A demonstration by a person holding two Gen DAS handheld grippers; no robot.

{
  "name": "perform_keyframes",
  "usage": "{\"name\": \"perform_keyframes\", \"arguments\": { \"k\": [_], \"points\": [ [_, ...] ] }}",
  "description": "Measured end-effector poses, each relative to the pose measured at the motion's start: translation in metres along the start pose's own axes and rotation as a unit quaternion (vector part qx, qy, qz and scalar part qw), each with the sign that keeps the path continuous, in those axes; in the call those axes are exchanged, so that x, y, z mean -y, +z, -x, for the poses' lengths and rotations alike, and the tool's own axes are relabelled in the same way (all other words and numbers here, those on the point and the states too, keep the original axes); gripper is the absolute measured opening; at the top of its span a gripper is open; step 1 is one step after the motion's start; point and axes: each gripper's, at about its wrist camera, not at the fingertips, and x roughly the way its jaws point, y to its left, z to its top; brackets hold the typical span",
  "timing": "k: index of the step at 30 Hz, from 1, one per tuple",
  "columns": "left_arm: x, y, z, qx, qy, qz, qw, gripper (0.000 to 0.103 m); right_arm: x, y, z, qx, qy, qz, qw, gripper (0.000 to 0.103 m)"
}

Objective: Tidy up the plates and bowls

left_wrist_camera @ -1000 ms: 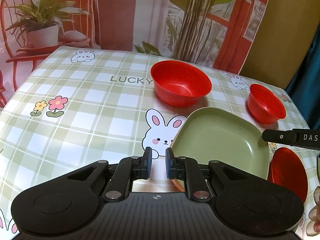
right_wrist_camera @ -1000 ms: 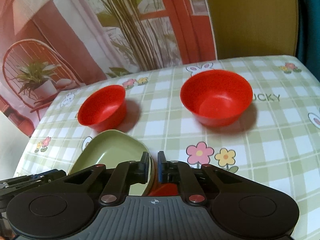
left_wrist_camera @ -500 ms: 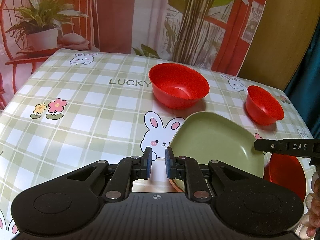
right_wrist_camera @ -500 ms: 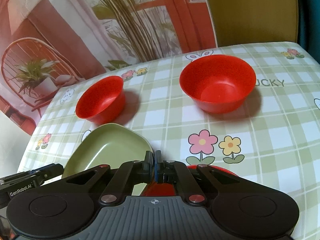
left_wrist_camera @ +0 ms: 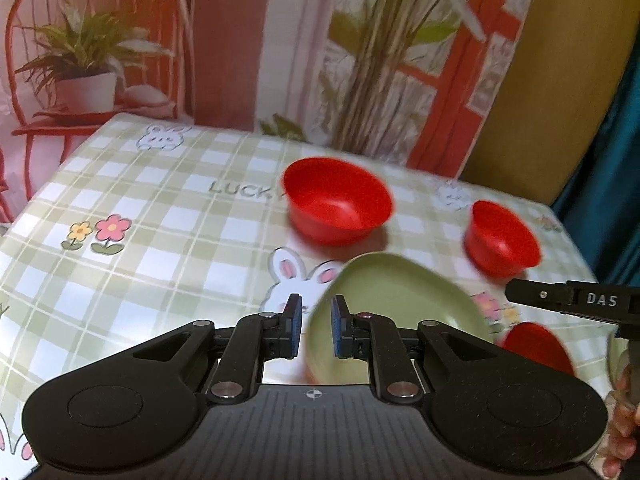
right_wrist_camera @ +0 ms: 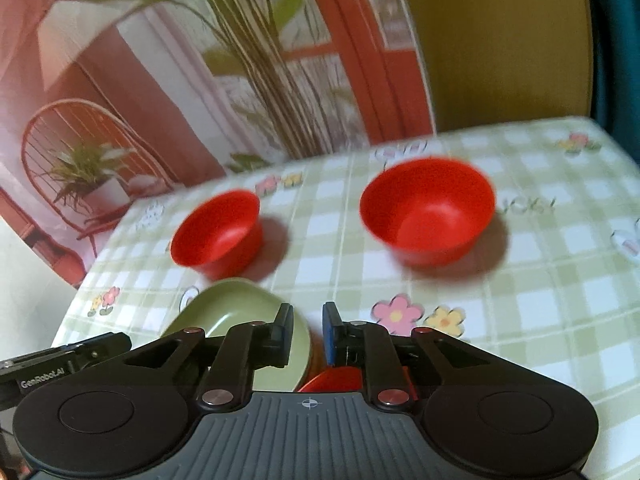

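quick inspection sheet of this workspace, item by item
surface: table under a green check cloth printed with rabbits and flowers
job's things: large red bowl, small red bowl, green plate tilted, red plate beside it
clutter: nothing seen
grippers: left gripper open, plate edge between its fingers; right gripper open above both plates
cables: nothing seen
surroundings: printed backdrop with plants and a red chair, yellow panel, teal curtain
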Motion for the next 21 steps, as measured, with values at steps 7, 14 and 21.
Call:
{"name": "perform_keyframes", "arguments": {
  "k": [7, 14, 21],
  "points": [
    [0.036, -0.009, 0.01, 0.004, -0.039, -0.018, 0.9991, 0.016, 0.013, -0.005, 0.026, 0.017, -0.023, 0.038, 0.999, 0.016],
    [0.054, -0.013, 0.009, -0.004, -0.058, -0.034, 0.9977, 0.016, 0.043, -0.013, 0.044, 0.03, -0.046, 0.019, 0.998, 0.016],
    [0.094, -0.013, 0.003, -0.005, -0.098, -0.054, 0.9937, 0.017, 0.072, -0.017, 0.066, 0.037, -0.077, 0.026, 0.996, 0.016]
  ]
}}
